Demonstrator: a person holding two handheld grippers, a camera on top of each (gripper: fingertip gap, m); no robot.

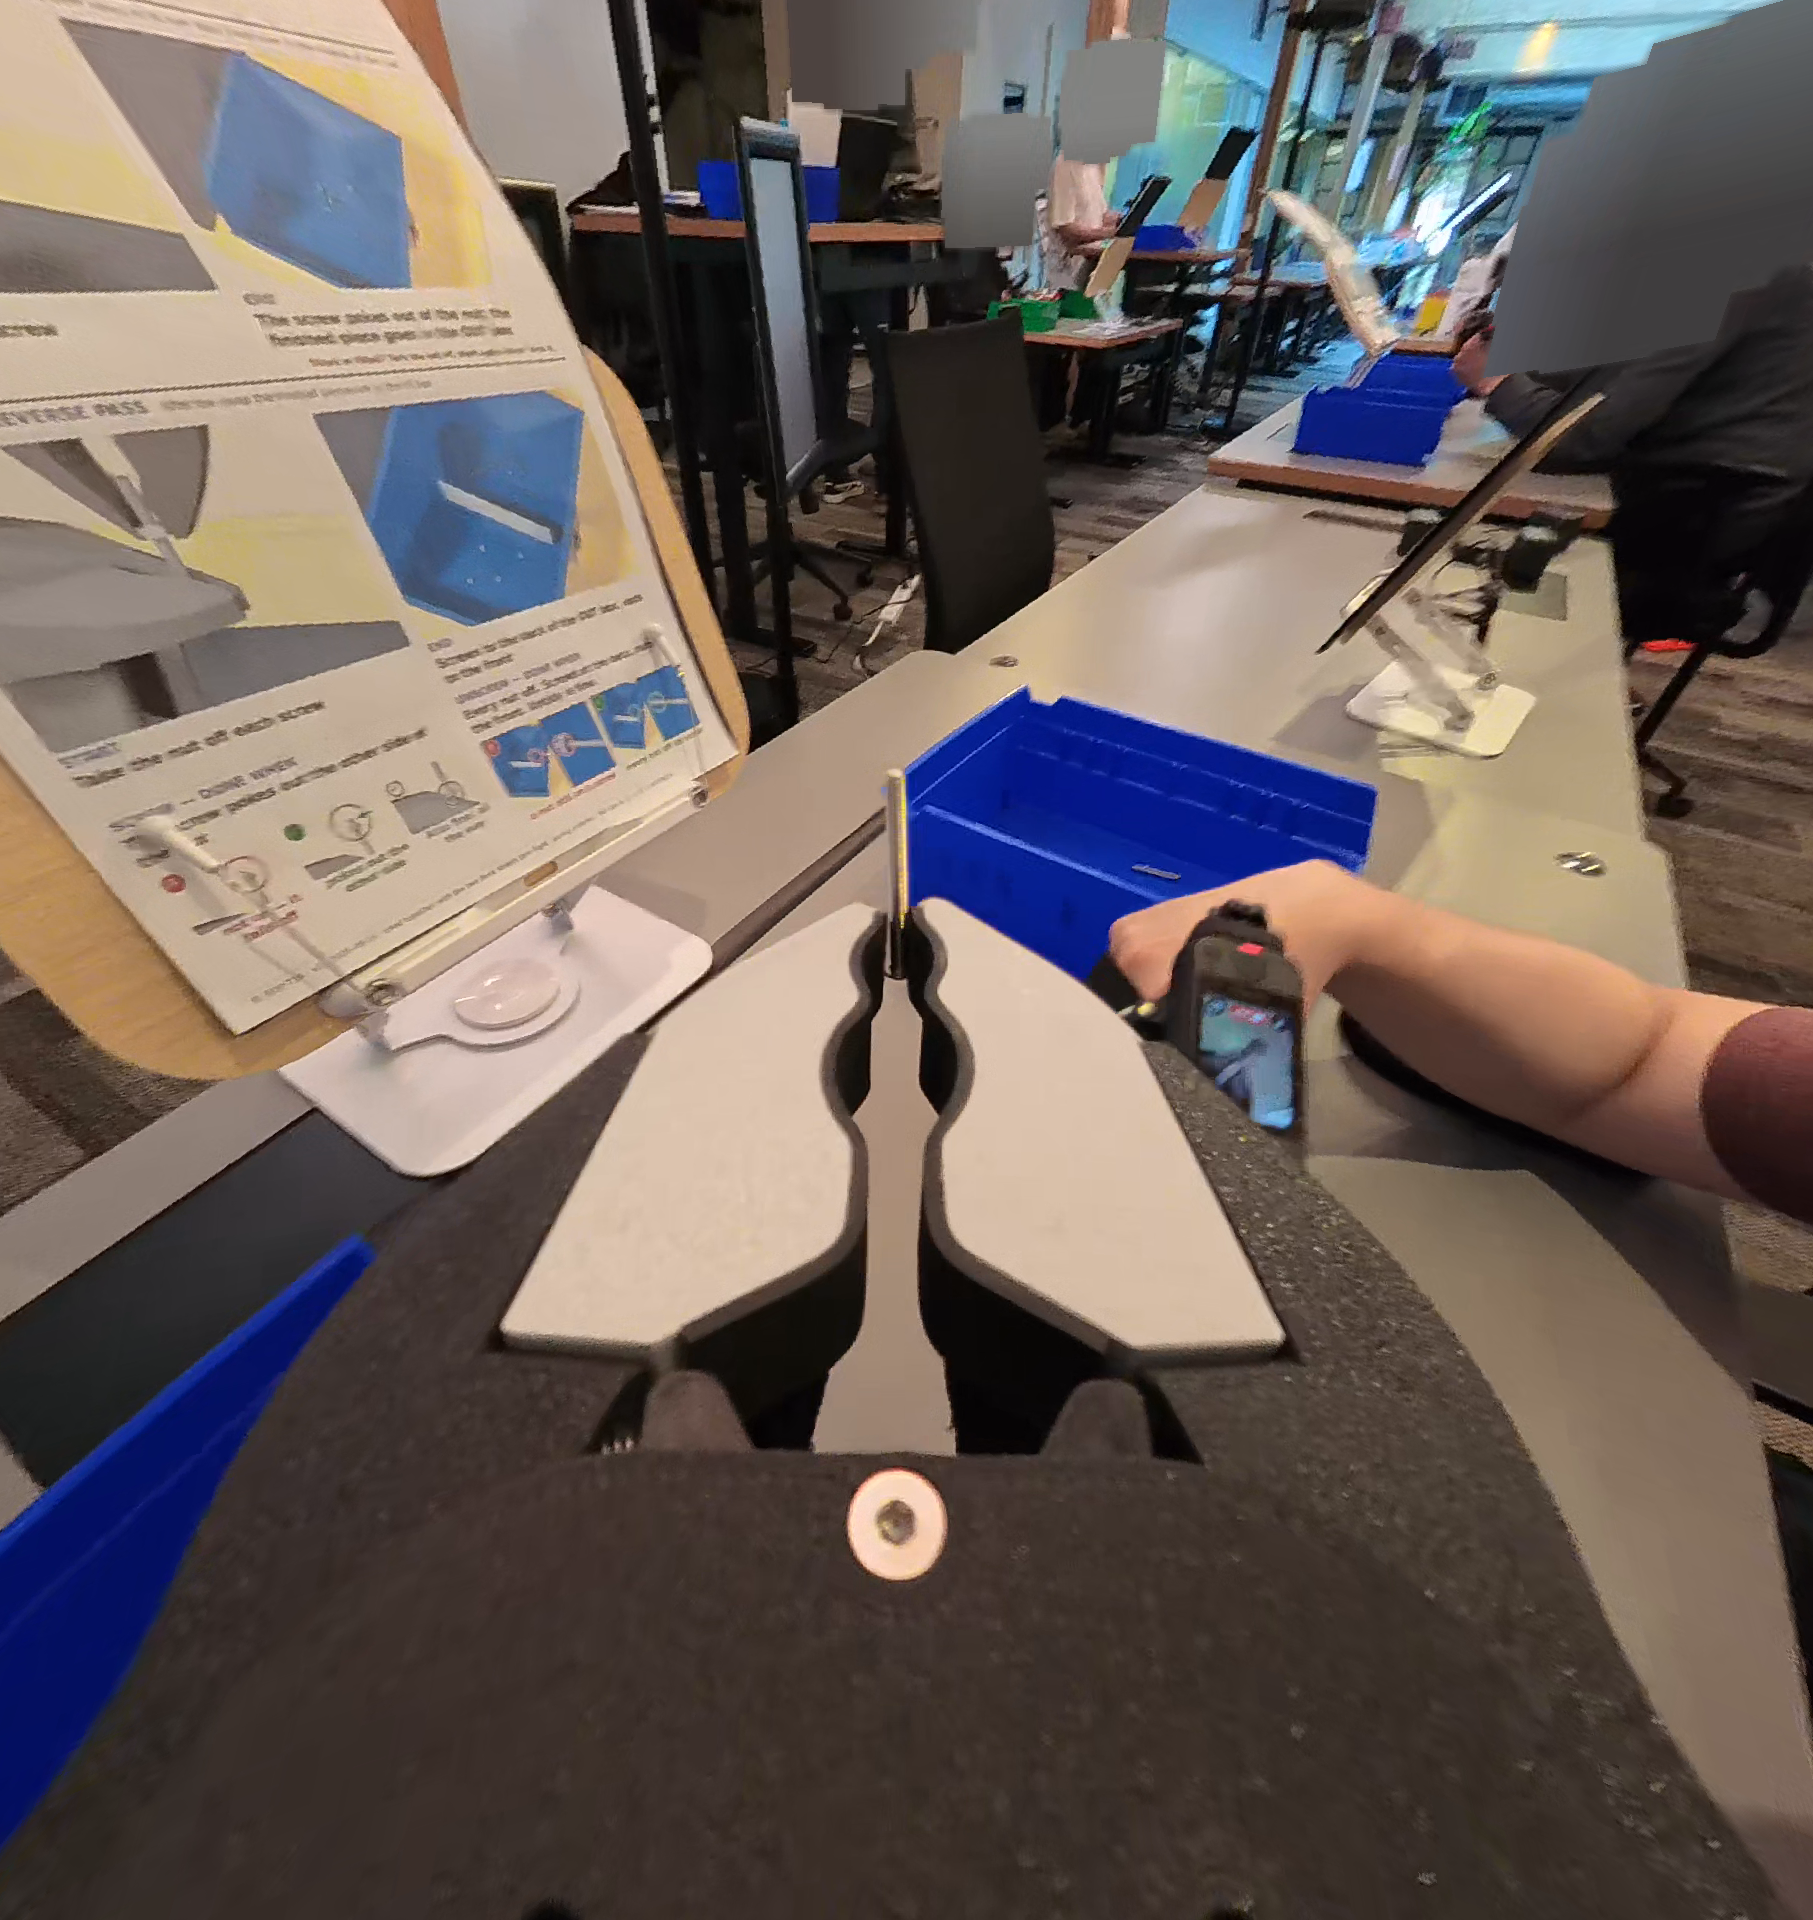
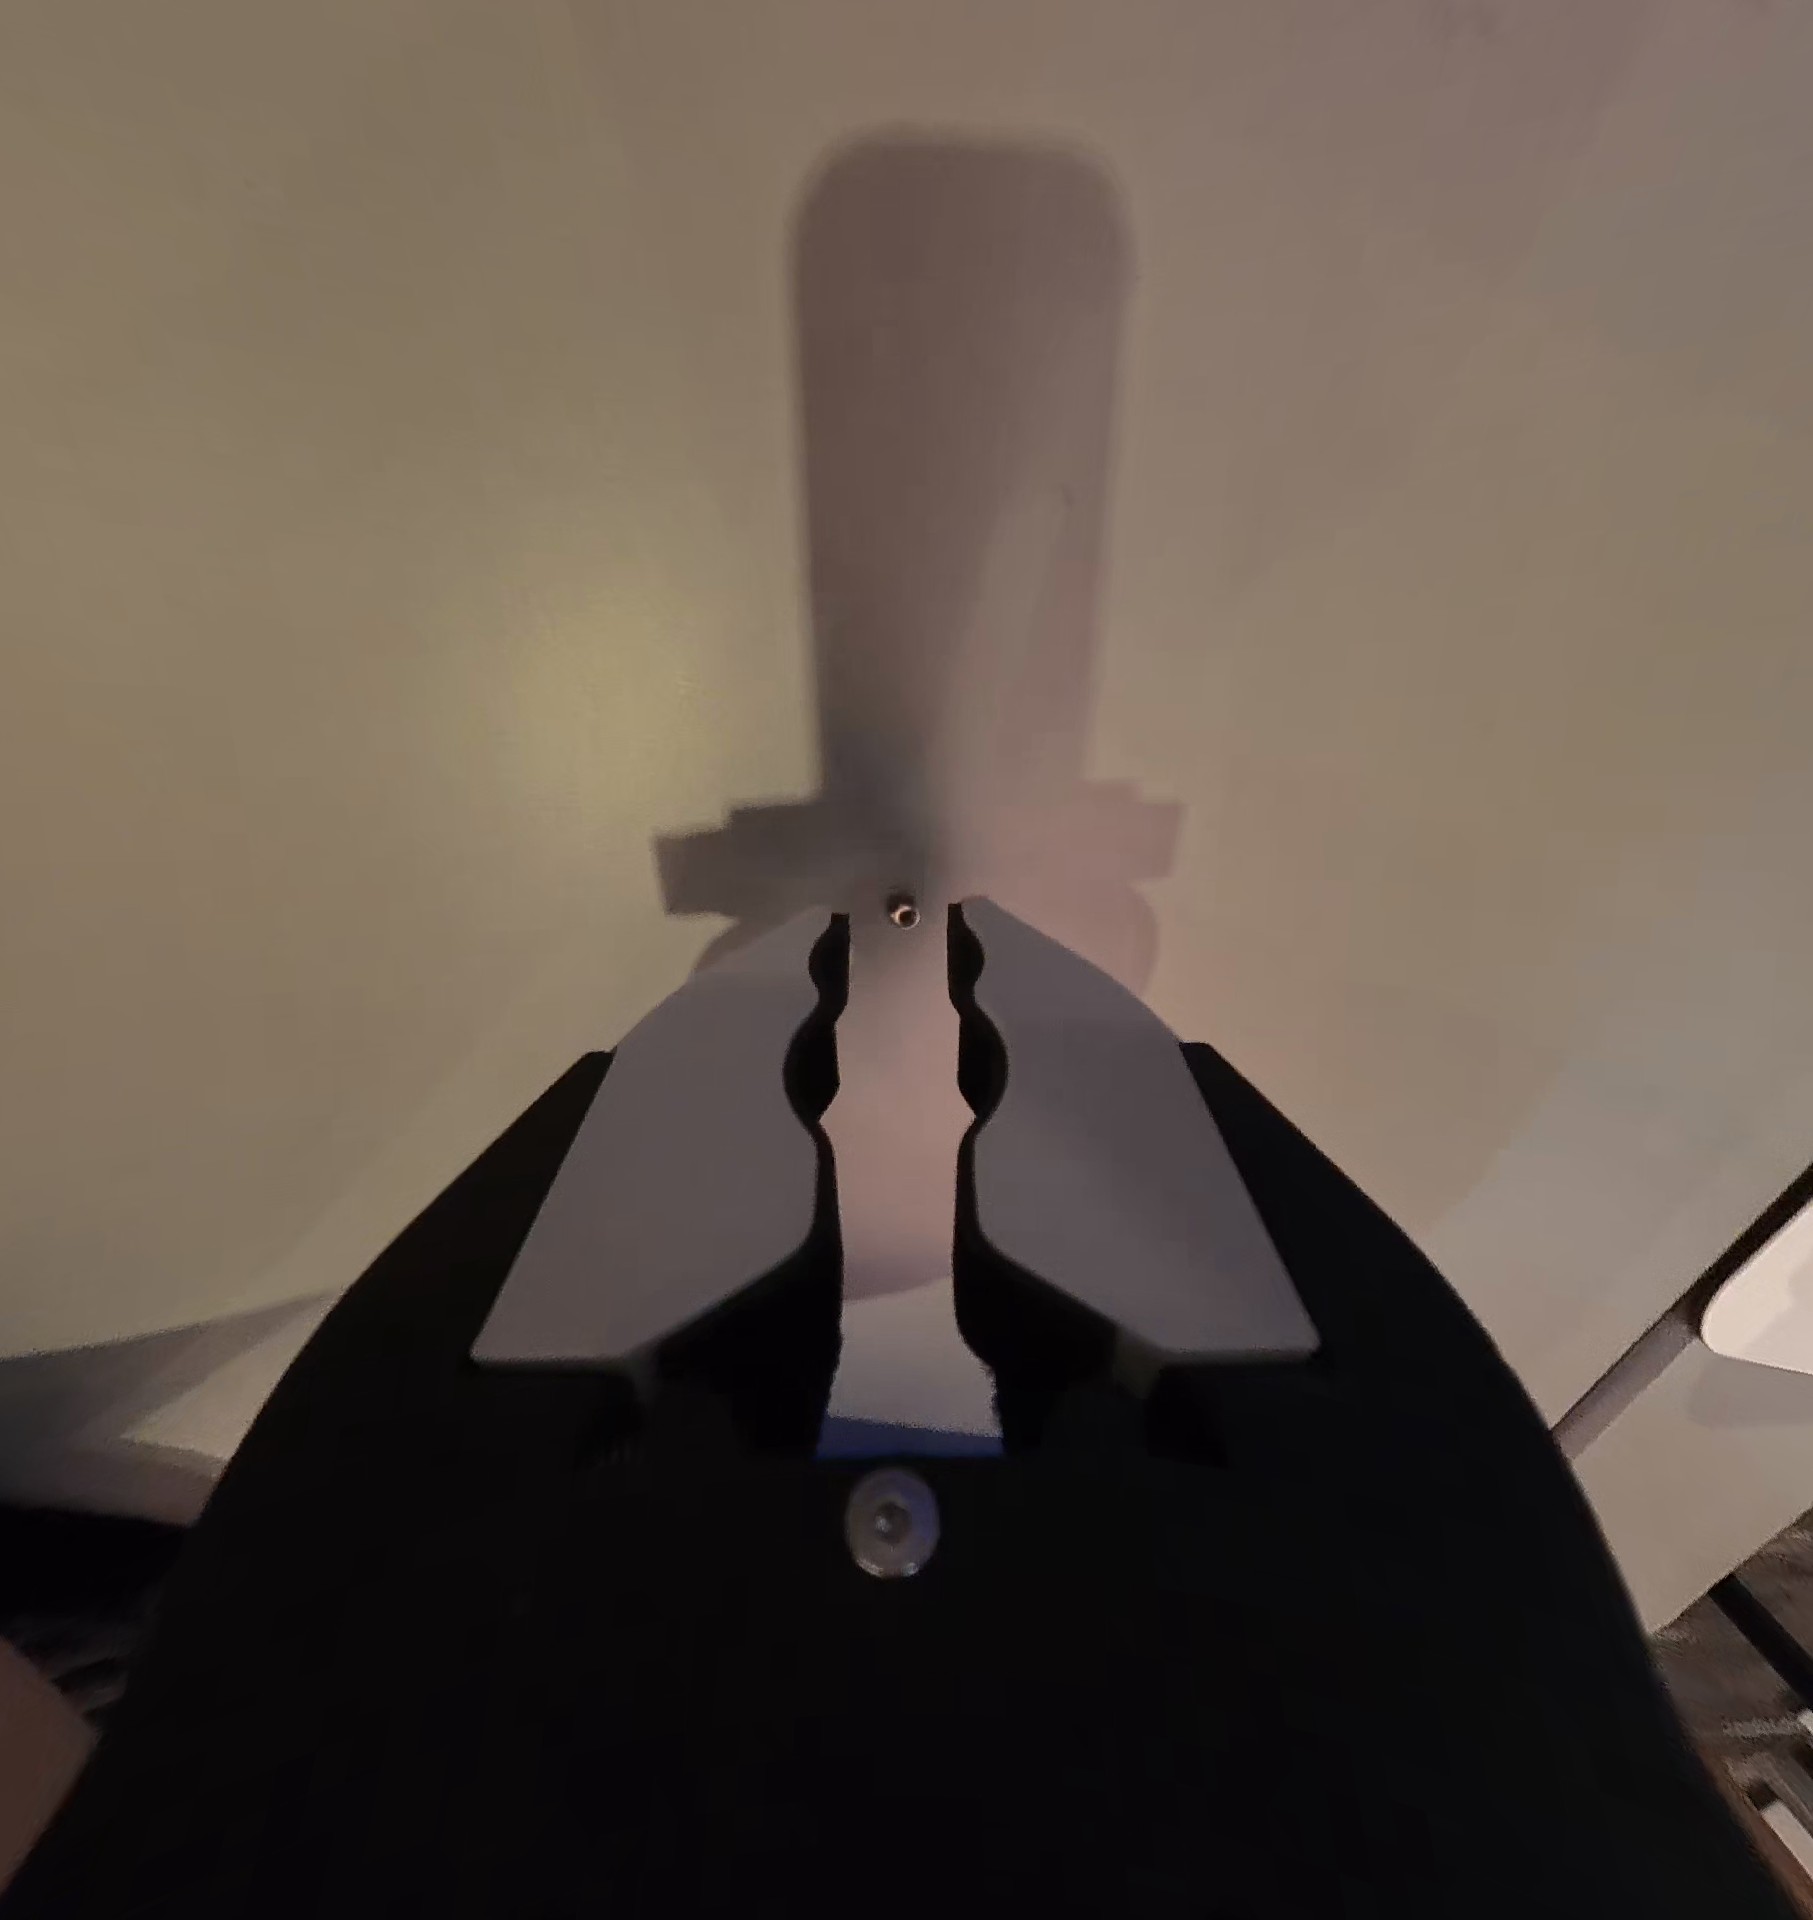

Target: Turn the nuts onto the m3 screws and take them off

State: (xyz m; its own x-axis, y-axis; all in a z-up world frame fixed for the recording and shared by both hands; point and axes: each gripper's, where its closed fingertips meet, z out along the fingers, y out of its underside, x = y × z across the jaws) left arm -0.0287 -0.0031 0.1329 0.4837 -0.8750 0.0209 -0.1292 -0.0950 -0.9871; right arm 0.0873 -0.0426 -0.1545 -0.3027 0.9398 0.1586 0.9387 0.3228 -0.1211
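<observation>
Jaws of the left gripper are nearly closed and pinch a long screw, which stands upright above them with no nut on it. Jaws of the right gripper are narrowly apart and empty; a nut lies on the counter just at their tips. Behind the screw is a blue bin. I judge the threading is not yet begun.
</observation>
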